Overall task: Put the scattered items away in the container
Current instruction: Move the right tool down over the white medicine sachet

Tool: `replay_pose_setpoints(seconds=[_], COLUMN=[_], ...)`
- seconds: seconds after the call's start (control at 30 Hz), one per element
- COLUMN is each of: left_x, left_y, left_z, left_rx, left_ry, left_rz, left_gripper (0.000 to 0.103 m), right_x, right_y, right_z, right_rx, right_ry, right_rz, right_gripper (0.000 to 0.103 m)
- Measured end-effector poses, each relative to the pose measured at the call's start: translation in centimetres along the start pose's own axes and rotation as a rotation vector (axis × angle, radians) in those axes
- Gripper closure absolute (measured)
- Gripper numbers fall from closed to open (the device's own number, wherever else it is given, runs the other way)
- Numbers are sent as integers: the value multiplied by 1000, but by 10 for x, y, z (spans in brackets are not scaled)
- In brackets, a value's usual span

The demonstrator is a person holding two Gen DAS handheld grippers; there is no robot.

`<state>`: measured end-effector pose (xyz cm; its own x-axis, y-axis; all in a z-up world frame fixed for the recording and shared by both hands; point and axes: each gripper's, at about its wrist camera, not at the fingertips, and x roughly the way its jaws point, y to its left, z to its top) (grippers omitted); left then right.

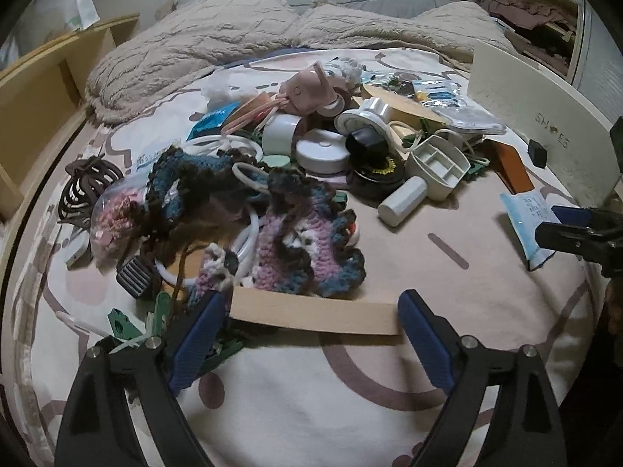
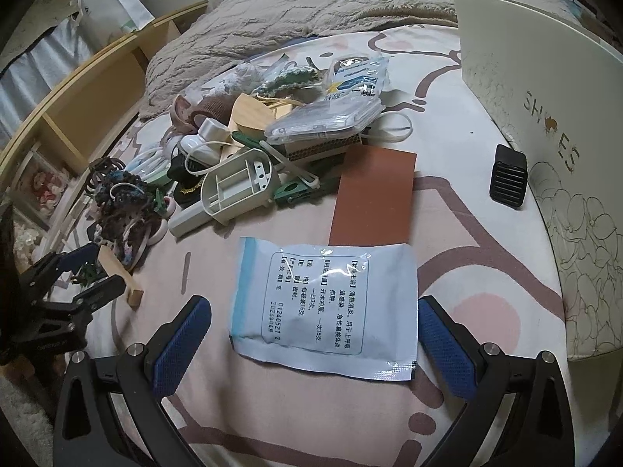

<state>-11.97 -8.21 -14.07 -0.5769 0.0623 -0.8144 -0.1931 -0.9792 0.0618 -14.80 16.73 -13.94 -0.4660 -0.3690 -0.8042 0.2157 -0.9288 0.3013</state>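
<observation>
Wooden block lies crosswise between my left gripper jaws, spread and released; the right gripper, also spread, straddles the sachet.

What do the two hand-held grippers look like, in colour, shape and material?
The left gripper and the right gripper look alike: each has two black plastic arms that spread like a fork, each arm carrying a blue, finely textured pad on its inner face. Round silver bolts sit at the joints. No cable, sleeve or readable marking is visible.
</observation>
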Motion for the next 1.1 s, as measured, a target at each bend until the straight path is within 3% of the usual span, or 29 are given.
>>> replay_pose_setpoints(seconds=[0.3,0.57,0.77,1.1], left_x=[1,12,13,12], left_y=[-14,-31,-29,-34], left_z=[-3,-8,-7,-9], left_rx=[49,98,6,-35], left_ry=[3,56,63,58], left_rz=[-40,13,18,15], left_gripper=[1,1,1,1], right_x=[-1,-2,0,13], right_y=[0,0,4,10], right_z=[-1,-2,-7,-10], right_rx=[-6,-1,6,58], right_ry=[2,-6,-48,-109], right_rz=[8,-5,-60,-162], right_gripper=[0,0,0,0])
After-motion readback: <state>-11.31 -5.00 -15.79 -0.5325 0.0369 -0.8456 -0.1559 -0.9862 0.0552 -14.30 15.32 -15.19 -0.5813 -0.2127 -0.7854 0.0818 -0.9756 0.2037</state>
